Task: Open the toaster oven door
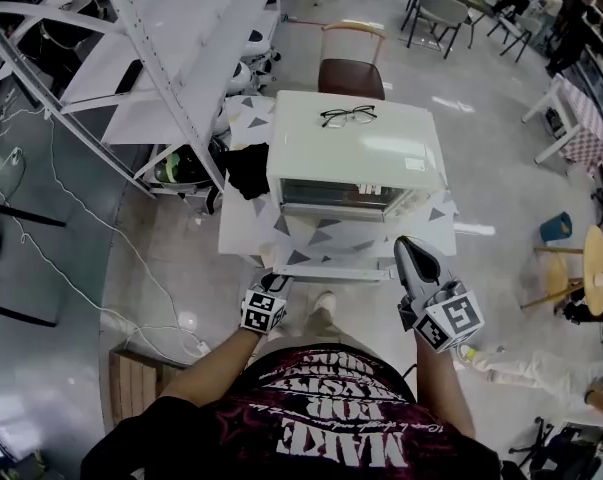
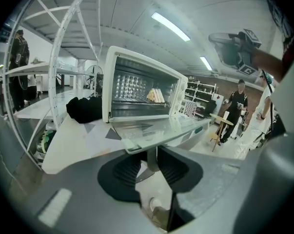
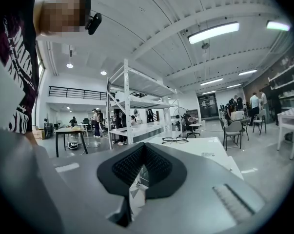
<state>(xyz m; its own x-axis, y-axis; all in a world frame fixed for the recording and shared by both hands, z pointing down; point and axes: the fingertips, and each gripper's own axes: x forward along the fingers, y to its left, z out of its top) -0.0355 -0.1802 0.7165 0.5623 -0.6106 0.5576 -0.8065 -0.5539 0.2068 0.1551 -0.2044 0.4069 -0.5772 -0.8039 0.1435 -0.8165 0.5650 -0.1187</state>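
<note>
Left gripper [image 2: 150,156] | near-closed, apparently on door handle [image 2: 137,146] | right gripper [image 3: 143,156] | closed, empty

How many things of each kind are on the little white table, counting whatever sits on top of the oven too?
Toaster oven: 1
Pair of glasses: 1
Black cloth: 1
Total: 3
</note>
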